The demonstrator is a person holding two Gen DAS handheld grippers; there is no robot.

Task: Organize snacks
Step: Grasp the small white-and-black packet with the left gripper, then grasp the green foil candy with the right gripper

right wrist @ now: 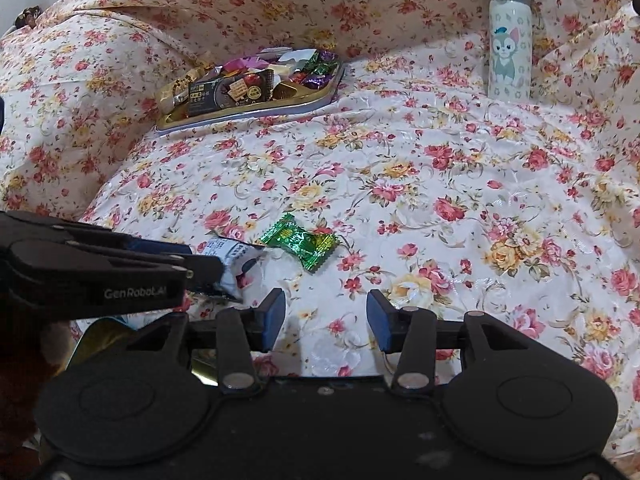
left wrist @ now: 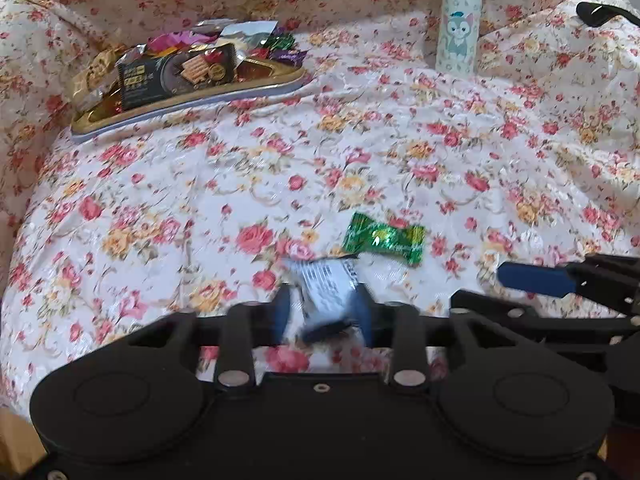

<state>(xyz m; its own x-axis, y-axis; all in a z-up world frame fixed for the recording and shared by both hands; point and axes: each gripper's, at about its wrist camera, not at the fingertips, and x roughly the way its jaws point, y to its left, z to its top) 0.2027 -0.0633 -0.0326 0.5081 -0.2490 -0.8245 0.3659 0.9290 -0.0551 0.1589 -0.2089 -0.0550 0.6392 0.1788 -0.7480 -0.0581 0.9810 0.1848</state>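
Left gripper (left wrist: 324, 312) clamps the light, crinkly white packet (left wrist: 326, 284) mid-body; right gripper (right wrist: 326, 320) stands open, empty; wrapper likely slippery.

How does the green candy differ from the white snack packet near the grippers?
The green candy lies loose on the floral cloth, while the white snack packet sits clamped in the left gripper. The candy is shiny green foil with crimped ends; the packet is white with dark print. The right gripper holds neither. Both are still outside the gold tray.
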